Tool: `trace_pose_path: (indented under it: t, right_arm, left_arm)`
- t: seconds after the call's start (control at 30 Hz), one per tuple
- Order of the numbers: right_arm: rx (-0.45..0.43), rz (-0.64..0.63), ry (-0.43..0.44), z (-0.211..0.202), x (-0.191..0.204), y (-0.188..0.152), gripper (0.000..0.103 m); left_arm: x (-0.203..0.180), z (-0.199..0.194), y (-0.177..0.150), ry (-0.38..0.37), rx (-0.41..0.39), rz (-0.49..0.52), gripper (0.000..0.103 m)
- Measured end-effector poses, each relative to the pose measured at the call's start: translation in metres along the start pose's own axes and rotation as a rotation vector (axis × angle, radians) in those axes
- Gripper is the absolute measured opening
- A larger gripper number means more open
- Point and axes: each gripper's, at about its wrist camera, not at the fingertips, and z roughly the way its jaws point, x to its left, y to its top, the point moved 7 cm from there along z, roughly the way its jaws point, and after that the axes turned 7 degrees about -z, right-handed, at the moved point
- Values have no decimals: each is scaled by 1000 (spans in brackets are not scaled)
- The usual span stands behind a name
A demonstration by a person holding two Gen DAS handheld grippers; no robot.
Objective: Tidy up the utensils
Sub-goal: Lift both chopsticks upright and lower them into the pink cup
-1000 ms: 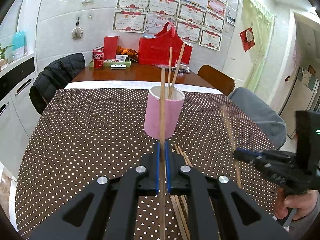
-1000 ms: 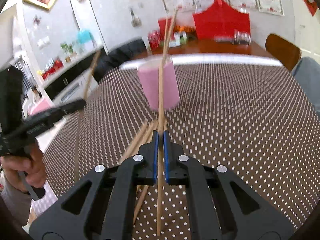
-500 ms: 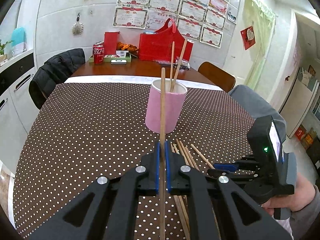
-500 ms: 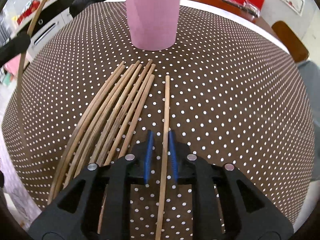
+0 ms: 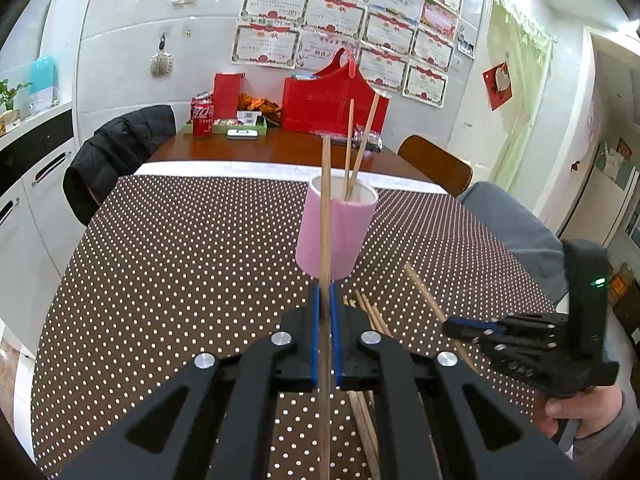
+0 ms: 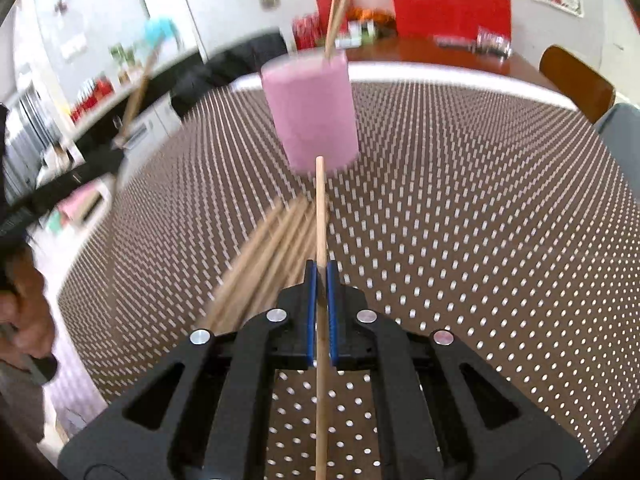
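Note:
A pink cup (image 5: 337, 232) stands on the dotted tablecloth with two chopsticks upright in it; it also shows in the right wrist view (image 6: 312, 112). My left gripper (image 5: 325, 300) is shut on a wooden chopstick (image 5: 325, 216) that points up in front of the cup. My right gripper (image 6: 321, 276) is shut on another chopstick (image 6: 320, 208), lifted off the cloth and aimed at the cup; it also shows in the left wrist view (image 5: 460, 325). Several loose chopsticks (image 6: 272, 240) lie on the cloth between the grippers and the cup.
The brown dotted tablecloth (image 5: 180, 272) covers the near table. Behind it a wooden table holds a red bag (image 5: 336, 100), a red can (image 5: 202, 116) and a tray. A chair with a black jacket (image 5: 116, 148) stands at the left, a brown chair (image 5: 436, 164) at the right.
My right gripper closed on the single chopstick lying on the cloth and raised it, tilting toward the cup. My left gripper keeps its chopstick and has barely moved.

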Motion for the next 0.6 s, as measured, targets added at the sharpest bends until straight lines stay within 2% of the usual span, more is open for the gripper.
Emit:
trace_pose_path:
  t: [0.17,0.33,0.6]
  right_arm:
    - [-159,16,29,-29,4,16,5]
    - [-264,18,48,-52,5,38,5]
    - [-459,25,65,-87,-16,117,5]
  left_arm:
    - [-5,-5,14,-7,-38,-4,5]
    - [-10,-10,39,-23,-103,3,5]
    - [-30,-10,121,-120,-292,2,5]
